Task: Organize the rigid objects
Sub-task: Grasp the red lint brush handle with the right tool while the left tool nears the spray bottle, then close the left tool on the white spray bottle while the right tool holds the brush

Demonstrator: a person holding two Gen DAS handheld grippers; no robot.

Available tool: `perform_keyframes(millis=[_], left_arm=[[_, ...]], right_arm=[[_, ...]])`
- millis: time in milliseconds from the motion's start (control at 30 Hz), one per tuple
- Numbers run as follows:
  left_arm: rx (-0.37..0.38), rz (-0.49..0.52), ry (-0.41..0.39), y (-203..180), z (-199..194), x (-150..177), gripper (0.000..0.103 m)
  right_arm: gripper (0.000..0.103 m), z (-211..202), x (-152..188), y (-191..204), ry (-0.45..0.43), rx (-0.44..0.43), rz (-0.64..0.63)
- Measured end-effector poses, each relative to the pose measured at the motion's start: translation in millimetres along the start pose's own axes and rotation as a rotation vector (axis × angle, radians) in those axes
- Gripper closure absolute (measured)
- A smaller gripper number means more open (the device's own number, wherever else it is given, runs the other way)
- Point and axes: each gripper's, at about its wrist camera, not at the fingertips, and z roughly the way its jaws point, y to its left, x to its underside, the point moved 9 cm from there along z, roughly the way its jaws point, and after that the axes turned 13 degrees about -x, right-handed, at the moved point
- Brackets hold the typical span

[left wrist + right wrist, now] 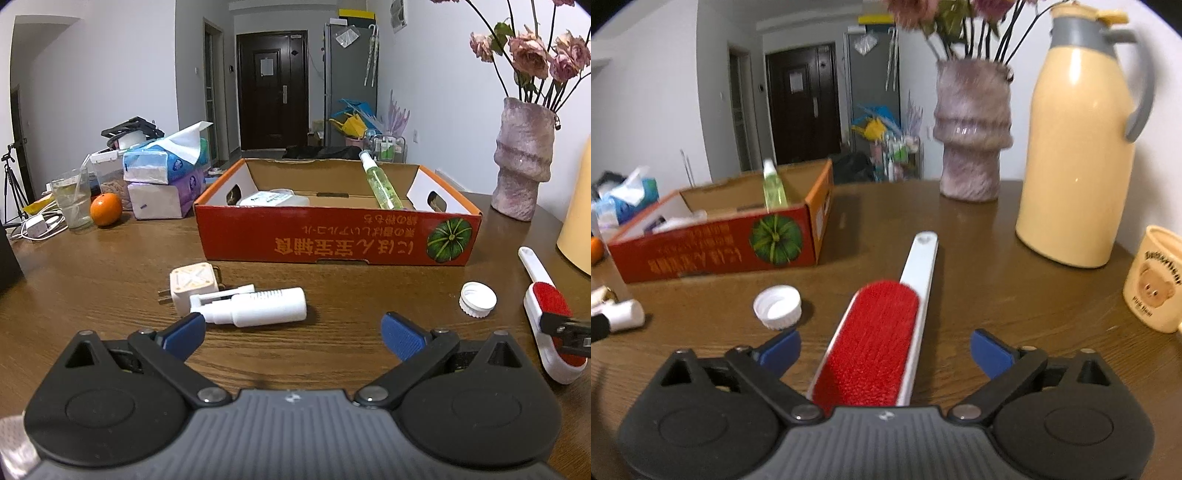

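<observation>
An orange cardboard box [332, 236] sits mid-table and holds a green spray bottle [380, 181] and a white flat item [273, 199]. In front of it lie a white spray bottle [258, 306], a white plug adapter [192, 288], a white cap [478, 299] and a red-and-white lint brush [546, 310]. My left gripper [291, 332] is open just behind the white spray bottle. My right gripper [886, 347] is open, with the lint brush [879, 339] lying between its jaws on the table. The box [720, 243] and cap [777, 307] lie to its left.
A pink vase of dried roses [521, 158] stands at the back right, a cream thermos jug [1082, 147] and bear mug [1156, 280] at the right. Tissue packs [166, 177], an orange [106, 208], a glass [74, 199] and chargers [37, 225] crowd the left.
</observation>
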Motion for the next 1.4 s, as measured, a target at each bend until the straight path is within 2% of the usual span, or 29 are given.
perform_keyframes(millis=[200,333,367,400,433,567,833,967,1167,1400], left_arm=[[-0.013,-0.004,0.003,-3.6,2.8,0.8,0.000],[-0.026,-0.007,0.010,-3.9,7.1,1.2,0.000],[-0.027,-0.009,0.013,-3.4,8.6,1.2,0.000],[-0.029,-0.012,0.015,-2.8,9.7,1.2,0.000],[-0.033,-0.014,0.017,-1.9,11.3,1.0,0.000],[-0.053,-0.023,0.028,3.5,19.5,1.0,0.000],[-0.085,-0.043,0.048,12.0,36.6,-2.1,0.000],[-0.111,-0.037,0.066,13.4,52.0,-6.5,0.000],[-0.089,-0.092,0.137,17.2,74.6,-7.4,0.000],[-0.117,-0.074,0.131,15.0,88.9,-13.3,0.000]], right_arm=[[0.022,23.5,3.3,-12.3,0.055,0.066,0.055],[0.025,27.8,3.7,-17.0,0.064,0.099,0.054],[0.033,27.3,3.5,-16.7,0.063,0.095,0.052],[0.045,25.9,3.6,-14.0,0.058,0.078,0.043],[0.048,24.6,3.3,-11.7,0.056,0.069,0.036],[0.048,21.3,3.4,-9.0,0.027,0.088,0.032],[0.048,5.6,-9.0,-7.3,-0.091,0.088,0.049],[0.048,3.6,-10.1,-5.6,-0.109,0.092,0.046],[0.048,1.1,-10.6,-1.9,-0.126,0.091,0.043],[0.048,0.1,-11.3,-0.4,-0.139,0.092,0.045]])
